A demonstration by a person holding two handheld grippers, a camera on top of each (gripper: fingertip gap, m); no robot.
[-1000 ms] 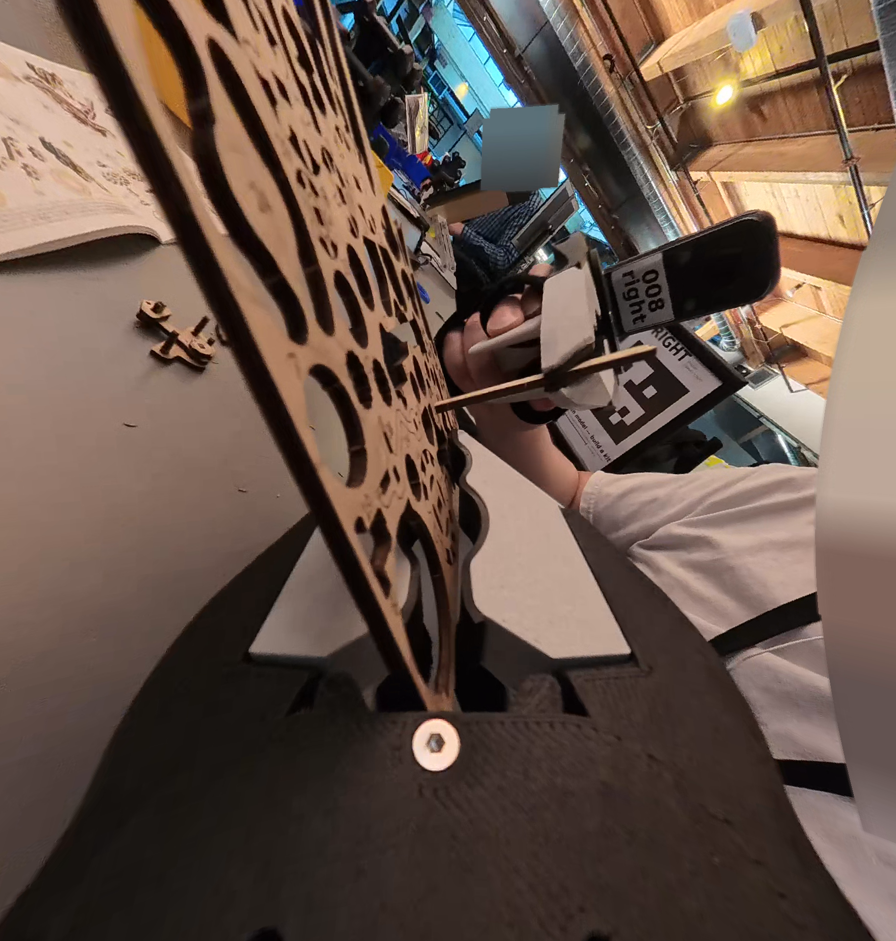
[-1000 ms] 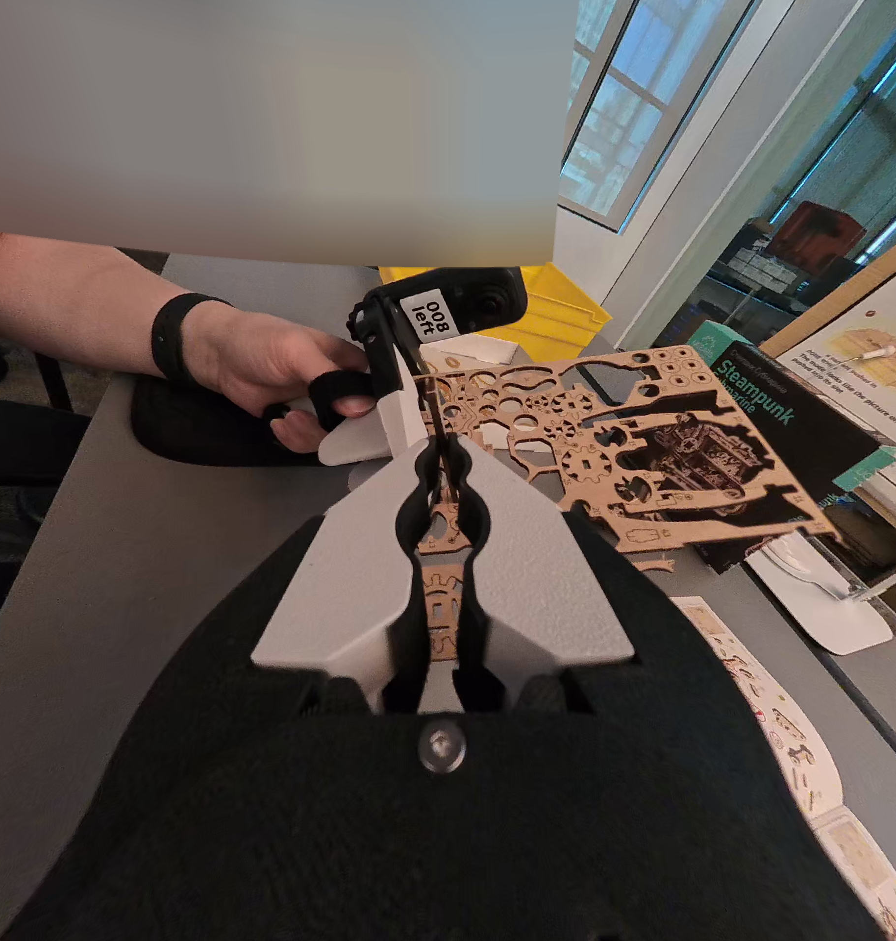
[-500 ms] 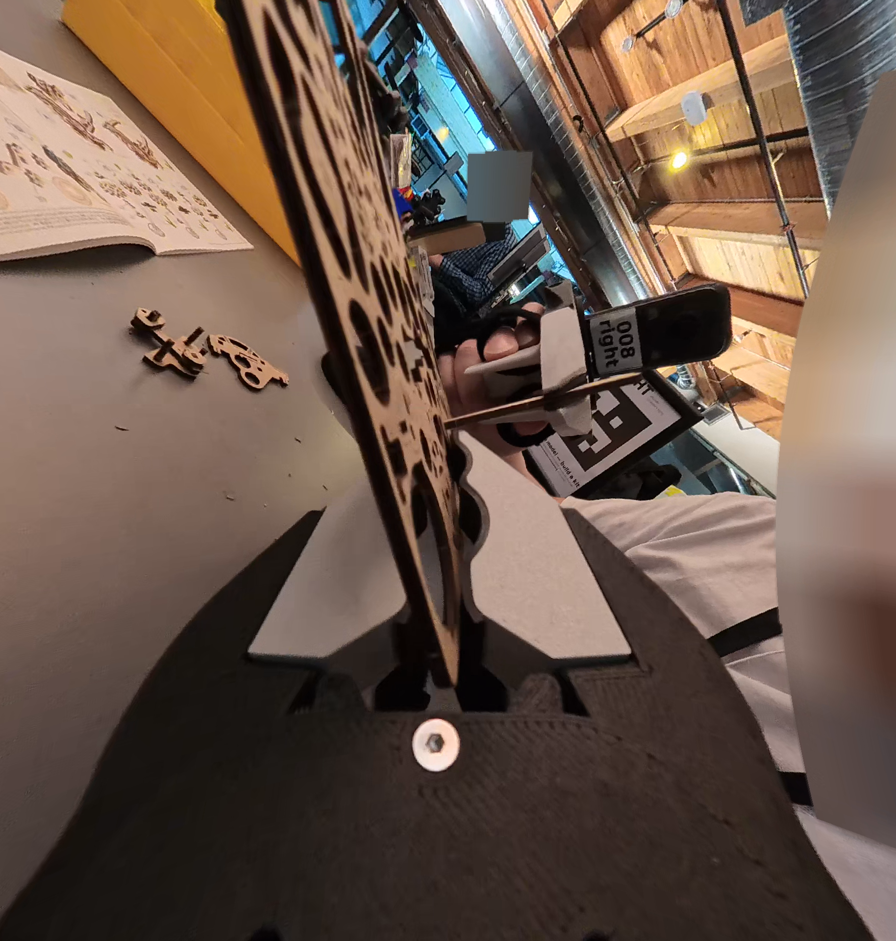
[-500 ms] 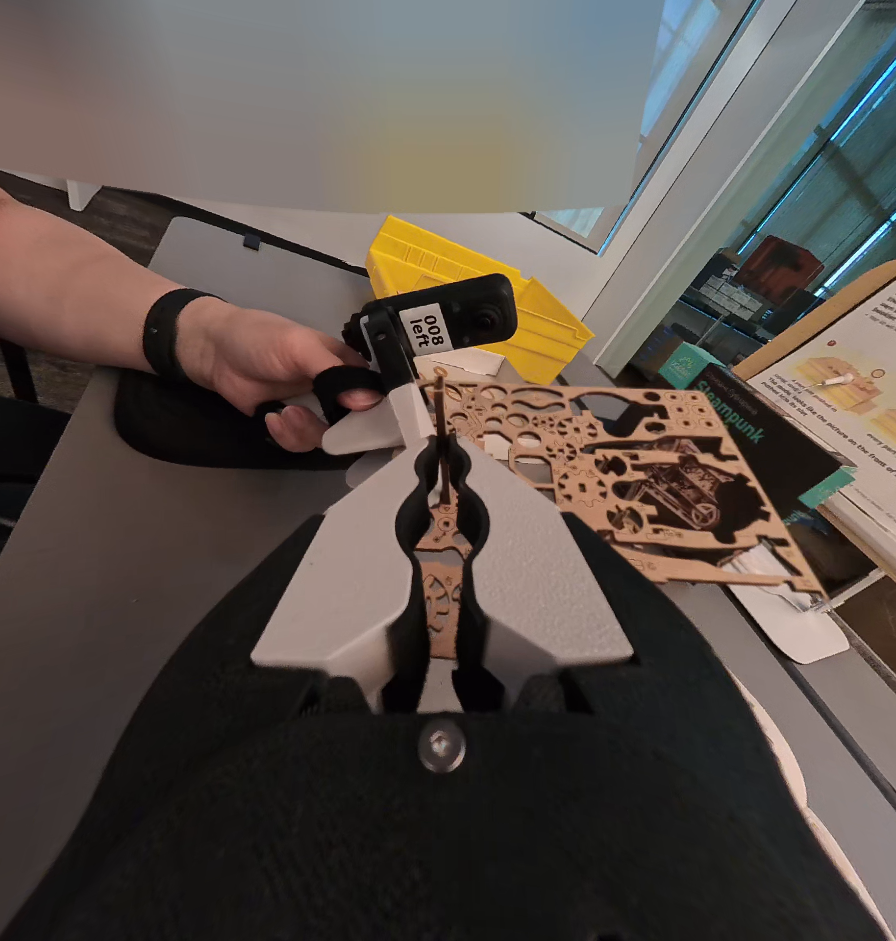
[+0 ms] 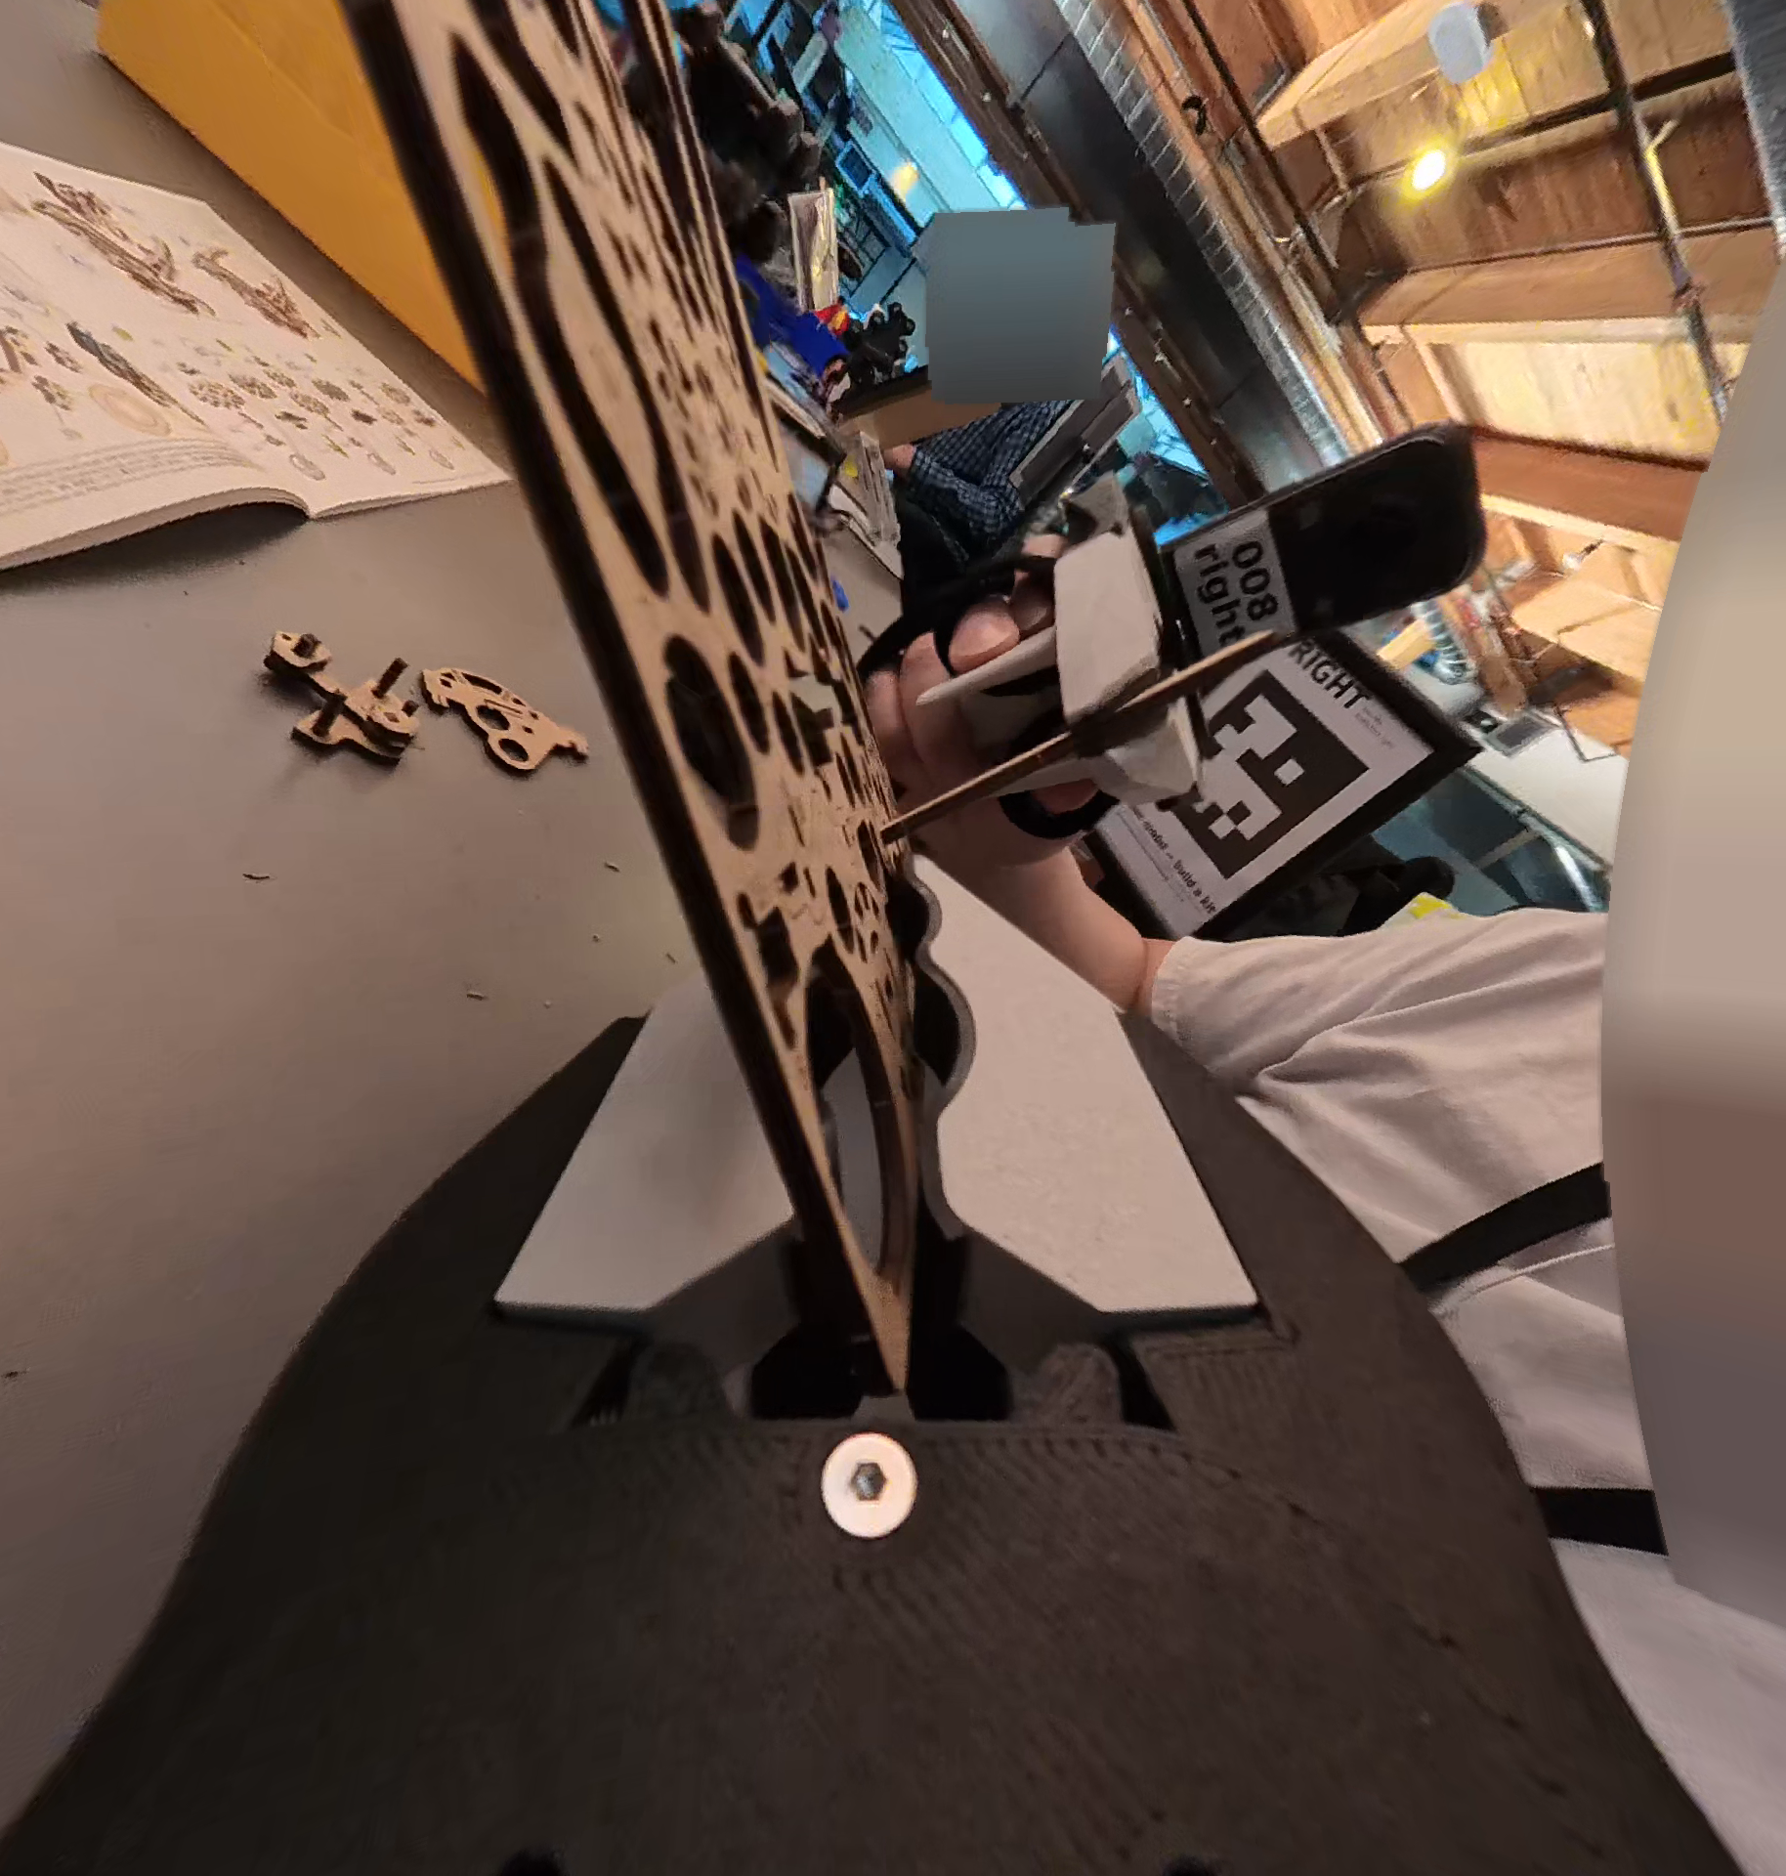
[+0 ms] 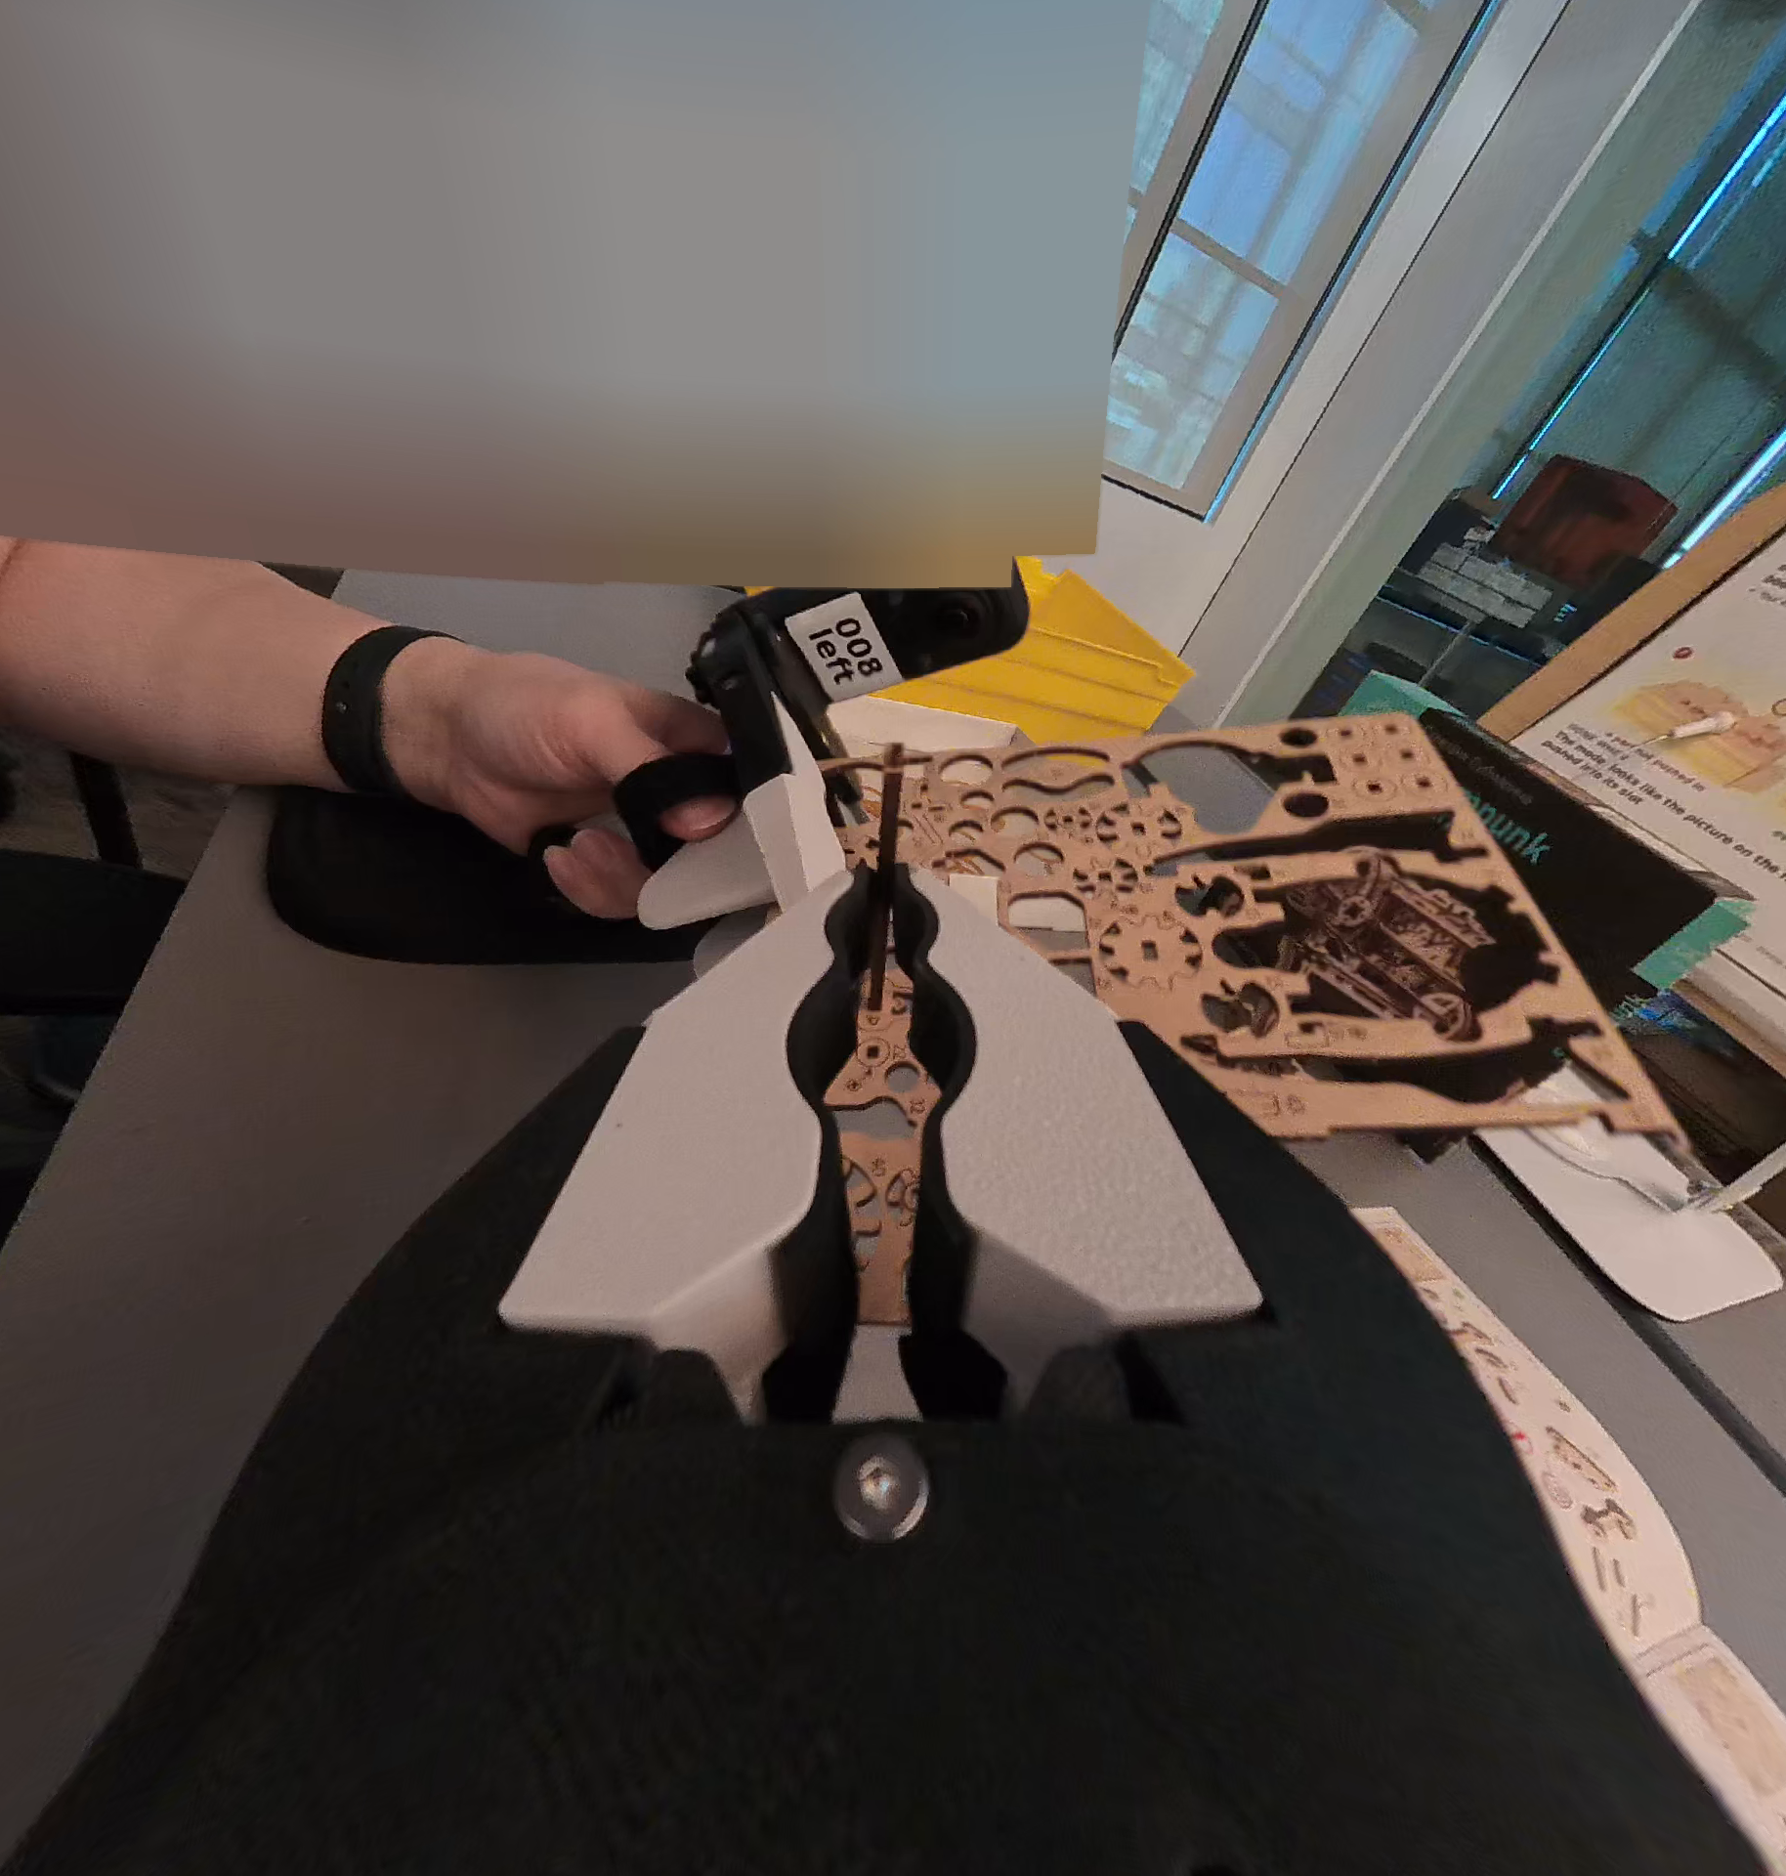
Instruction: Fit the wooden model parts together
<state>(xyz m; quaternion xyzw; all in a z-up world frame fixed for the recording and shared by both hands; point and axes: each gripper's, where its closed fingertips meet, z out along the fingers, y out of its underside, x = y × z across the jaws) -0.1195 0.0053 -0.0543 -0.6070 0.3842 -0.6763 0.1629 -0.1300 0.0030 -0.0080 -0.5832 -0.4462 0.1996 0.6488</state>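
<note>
My left gripper (image 5: pixel 874 975) is shut on the lower edge of a laser-cut wooden sheet (image 5: pixel 666 528), which stands nearly edge-on above the grey table. My right gripper (image 6: pixel 879 893) is shut on a thin wooden stick (image 6: pixel 881 853). In the left wrist view the right gripper (image 5: pixel 1122 711) holds the stick (image 5: pixel 1062 746) level, with its tip against the sheet's face. In the right wrist view the sheet (image 6: pixel 1275 914) spreads out to the right from the left gripper (image 6: pixel 798 812). Two loose wooden parts (image 5: pixel 346 700) (image 5: pixel 503 716) lie on the table.
An open instruction booklet (image 5: pixel 158 386) and a yellow bin (image 5: pixel 290 152) lie beyond the loose parts. A dark box (image 6: pixel 1600 893), a white card stand (image 6: pixel 1640 1259) and a picture board (image 6: pixel 1742 741) sit at the right. A black pad (image 6: pixel 412 903) lies under the person's left hand. The grippers' ends are close to 5 cm from one another.
The sheet has swung from a strong slant to nearly upright, uncovering the second loose part. The stick's tip stays against the sheet. Both grippers stay shut.
</note>
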